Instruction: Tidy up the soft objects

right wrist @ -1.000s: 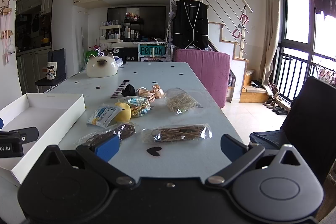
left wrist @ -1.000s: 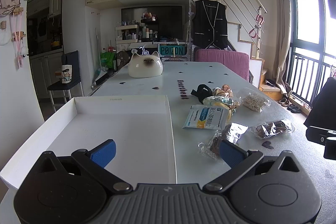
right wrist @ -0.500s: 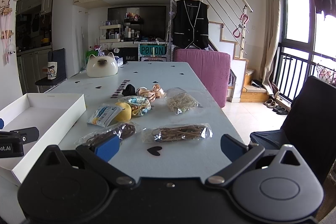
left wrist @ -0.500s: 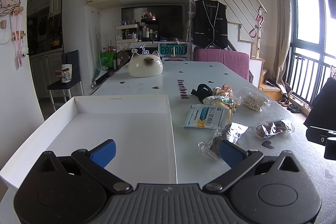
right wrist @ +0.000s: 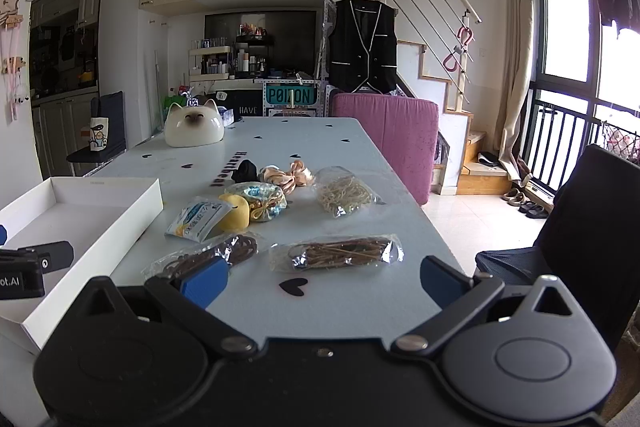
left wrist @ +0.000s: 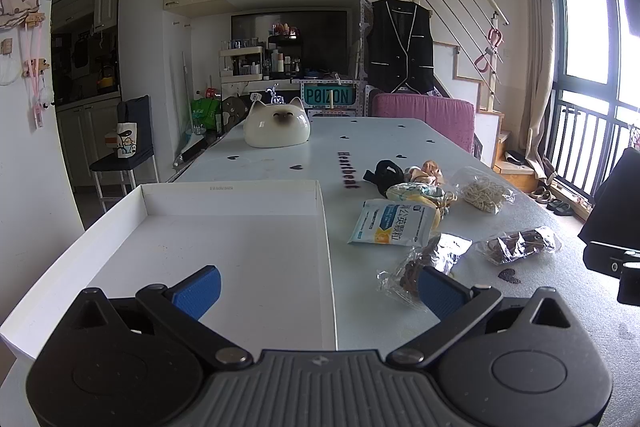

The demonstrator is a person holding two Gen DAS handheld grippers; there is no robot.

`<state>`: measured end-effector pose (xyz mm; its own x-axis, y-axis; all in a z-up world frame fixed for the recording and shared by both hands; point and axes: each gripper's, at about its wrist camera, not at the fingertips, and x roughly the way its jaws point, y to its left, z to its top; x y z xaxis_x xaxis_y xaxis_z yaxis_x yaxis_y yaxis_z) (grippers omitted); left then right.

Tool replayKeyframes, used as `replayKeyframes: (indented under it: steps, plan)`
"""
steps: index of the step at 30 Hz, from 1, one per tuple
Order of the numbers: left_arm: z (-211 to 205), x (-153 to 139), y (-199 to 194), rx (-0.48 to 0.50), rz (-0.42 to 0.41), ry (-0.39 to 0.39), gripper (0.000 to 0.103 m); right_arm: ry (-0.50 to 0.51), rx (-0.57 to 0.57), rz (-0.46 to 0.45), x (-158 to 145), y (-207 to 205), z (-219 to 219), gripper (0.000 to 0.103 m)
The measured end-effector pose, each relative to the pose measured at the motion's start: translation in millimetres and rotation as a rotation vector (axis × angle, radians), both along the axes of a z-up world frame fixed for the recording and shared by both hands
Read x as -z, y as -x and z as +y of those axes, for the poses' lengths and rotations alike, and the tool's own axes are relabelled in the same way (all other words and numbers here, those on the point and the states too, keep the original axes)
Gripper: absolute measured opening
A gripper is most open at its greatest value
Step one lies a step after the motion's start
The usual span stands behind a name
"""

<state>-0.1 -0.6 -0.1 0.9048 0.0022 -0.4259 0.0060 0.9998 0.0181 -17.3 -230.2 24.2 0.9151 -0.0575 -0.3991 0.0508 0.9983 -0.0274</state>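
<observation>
At the left of my left view lies the shallow white box [left wrist: 240, 203], its floor bare, and my left gripper [left wrist: 318, 289] hangs over its near end with the blue pads spread wide, holding nothing. Beyond the box, at upper centre, a white cat-shaped ornament [left wrist: 277, 126] sits on the grey table [left wrist: 360, 135]. Right of the box's wall the soft things cluster: a blue-and-white sachet [left wrist: 394, 223], a black scrunchie [left wrist: 384, 171], a peach scrunchie [left wrist: 428, 169], and a clear bag of pale bands [left wrist: 482, 190]. In my right view, my right gripper [right wrist: 326, 281] is also wide open and empty at the bottom; one bag of brown bands [right wrist: 208, 255] lies partly behind its left pad, another [right wrist: 338, 253] straight ahead. A pink chair [right wrist: 386, 143] stands at the table's right edge.
</observation>
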Motion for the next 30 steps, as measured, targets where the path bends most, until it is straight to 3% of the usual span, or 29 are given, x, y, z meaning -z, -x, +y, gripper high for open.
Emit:
replayKeyframes:
  steps: [30]
  plan:
    - [0.0,0.0,-0.1,0.000,0.000,0.000,0.103,-0.001,-0.001,-0.001,1.8,1.4,-0.7,0.103]
